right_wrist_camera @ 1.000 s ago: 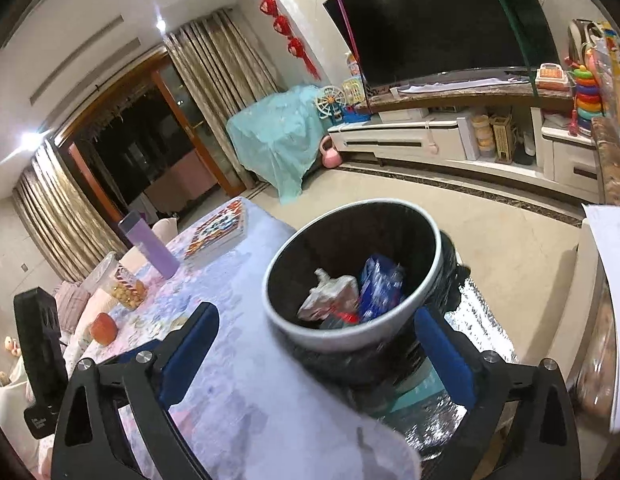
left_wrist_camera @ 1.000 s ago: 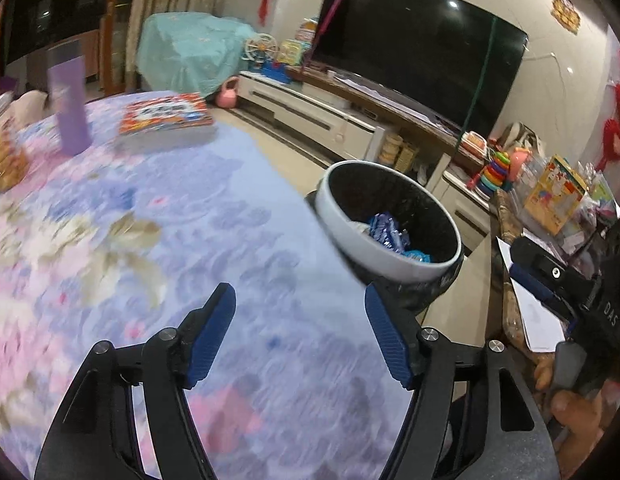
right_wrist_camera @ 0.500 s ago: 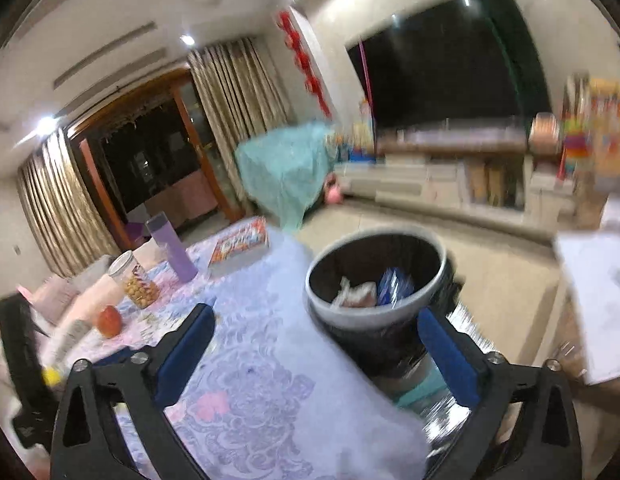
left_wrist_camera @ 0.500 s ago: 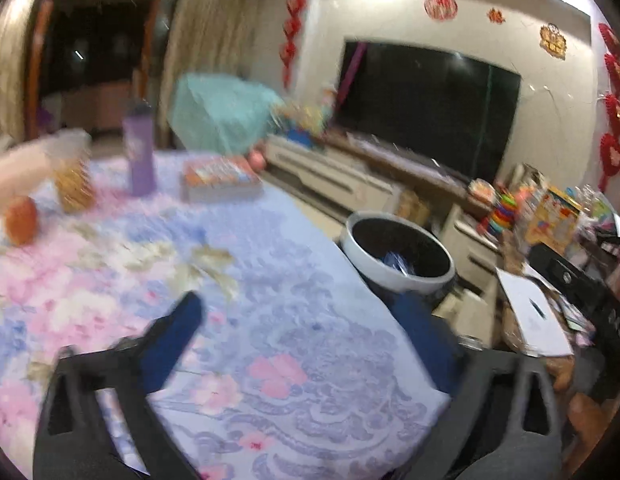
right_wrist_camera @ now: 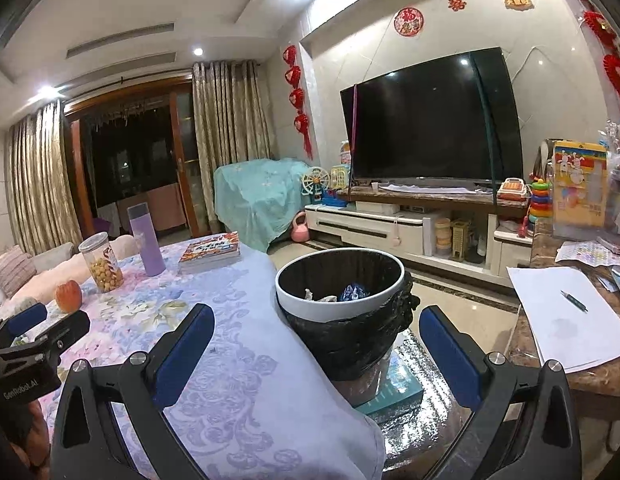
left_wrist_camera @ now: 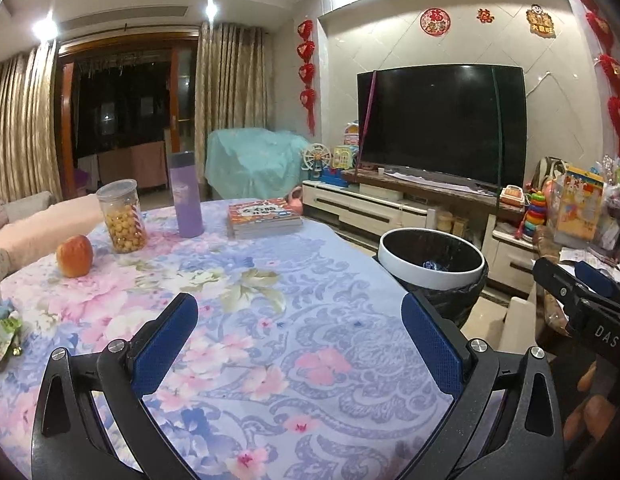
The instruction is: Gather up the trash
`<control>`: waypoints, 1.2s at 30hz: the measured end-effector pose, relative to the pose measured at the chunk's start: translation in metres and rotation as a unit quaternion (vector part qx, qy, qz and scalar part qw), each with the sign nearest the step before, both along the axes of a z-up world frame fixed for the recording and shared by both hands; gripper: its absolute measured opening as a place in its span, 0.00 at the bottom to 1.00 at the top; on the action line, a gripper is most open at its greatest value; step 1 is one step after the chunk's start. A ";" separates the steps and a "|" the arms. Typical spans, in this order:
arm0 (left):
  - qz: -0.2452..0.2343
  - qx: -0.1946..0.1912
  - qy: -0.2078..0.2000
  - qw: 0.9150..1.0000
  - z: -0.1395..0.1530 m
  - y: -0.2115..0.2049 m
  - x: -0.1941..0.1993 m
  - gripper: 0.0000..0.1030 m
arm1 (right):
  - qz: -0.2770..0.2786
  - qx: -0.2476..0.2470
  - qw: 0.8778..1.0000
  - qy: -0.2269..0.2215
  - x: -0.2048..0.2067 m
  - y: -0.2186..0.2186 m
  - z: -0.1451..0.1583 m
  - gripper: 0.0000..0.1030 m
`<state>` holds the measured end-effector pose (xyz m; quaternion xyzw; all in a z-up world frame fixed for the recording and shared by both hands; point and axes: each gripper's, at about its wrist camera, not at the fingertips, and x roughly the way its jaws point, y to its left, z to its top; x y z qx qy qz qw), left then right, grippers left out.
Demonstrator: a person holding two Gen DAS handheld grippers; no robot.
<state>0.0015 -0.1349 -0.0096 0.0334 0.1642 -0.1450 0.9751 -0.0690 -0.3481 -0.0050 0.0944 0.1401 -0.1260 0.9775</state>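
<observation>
We hold both grippers above the near edge of a table [left_wrist_camera: 270, 320] spread with a flowered cloth, pointing across it toward the far wall. Our left gripper [left_wrist_camera: 300, 344] has its blue pads spread wide apart with nothing but the cloth showing between them. Our right gripper [right_wrist_camera: 315, 354] is likewise spread wide and carries nothing; between its pads we see the table's right edge and the trash bin [right_wrist_camera: 341, 300]. The bin, white-rimmed and lined with a black bag, stands just beside the table's right side, on a teal book on the floor. Inside it lie a crumpled blue wrapper [right_wrist_camera: 353, 292] and some pale scraps [right_wrist_camera: 321, 298]. At the far left of the table stand an apple [left_wrist_camera: 74, 256], a clear jar of snacks [left_wrist_camera: 122, 216], a purple bottle [left_wrist_camera: 185, 194] and a stack of books [left_wrist_camera: 264, 218]. At the near left edge of the table lies a small bundle of coloured wrappers [left_wrist_camera: 2, 330], well apart from the bin. A dark television [left_wrist_camera: 441, 124] fills the far wall.
</observation>
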 end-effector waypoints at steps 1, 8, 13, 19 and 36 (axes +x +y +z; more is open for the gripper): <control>0.002 0.000 -0.001 1.000 0.000 0.000 0.000 1.00 | -0.003 -0.003 1.000 -0.002 -0.003 0.000 0.001 1.00; 0.010 0.000 -0.007 1.000 0.001 0.000 -0.006 1.00 | -0.007 -0.014 1.000 -0.021 -0.014 0.004 0.003 1.00; 0.008 0.001 -0.015 1.000 0.003 0.001 -0.010 1.00 | -0.005 -0.028 0.999 -0.025 -0.015 0.010 0.004 1.00; 0.007 -0.002 -0.016 1.000 0.004 0.002 -0.012 1.00 | -0.004 -0.029 0.999 -0.026 -0.014 0.011 0.004 1.00; 0.006 -0.004 -0.019 1.000 0.005 0.001 -0.015 1.00 | -0.003 -0.021 0.999 -0.025 -0.017 0.006 0.003 1.00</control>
